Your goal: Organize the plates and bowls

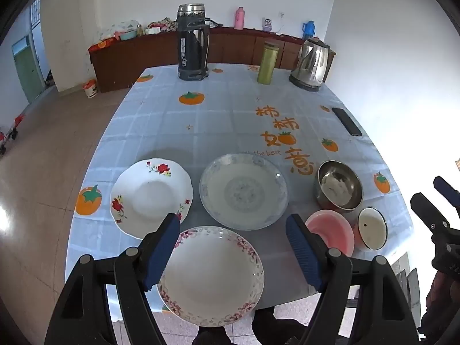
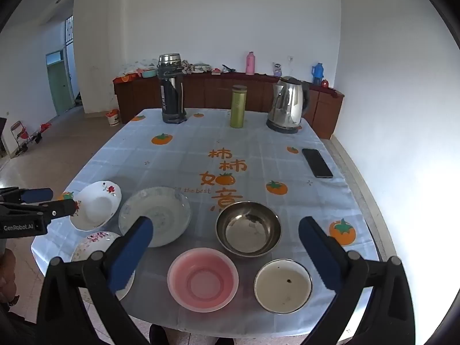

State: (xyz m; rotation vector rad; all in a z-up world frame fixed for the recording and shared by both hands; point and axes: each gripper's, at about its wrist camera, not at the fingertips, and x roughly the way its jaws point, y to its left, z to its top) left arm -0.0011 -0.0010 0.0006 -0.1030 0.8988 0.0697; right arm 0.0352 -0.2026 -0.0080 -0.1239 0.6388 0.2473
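The pink-flowered plate [image 1: 211, 276] lies at the near edge of the surface [image 1: 218, 120], between the spread fingers of the left tongs [image 1: 231, 251], which hang released above it, gripping nothing. The right tongs [image 2: 225, 254] gape likewise over the pink bowl [image 2: 203, 279], with the steel bowl [image 2: 248, 228] just beyond and the white enamel bowl [image 2: 283, 286] to its right.
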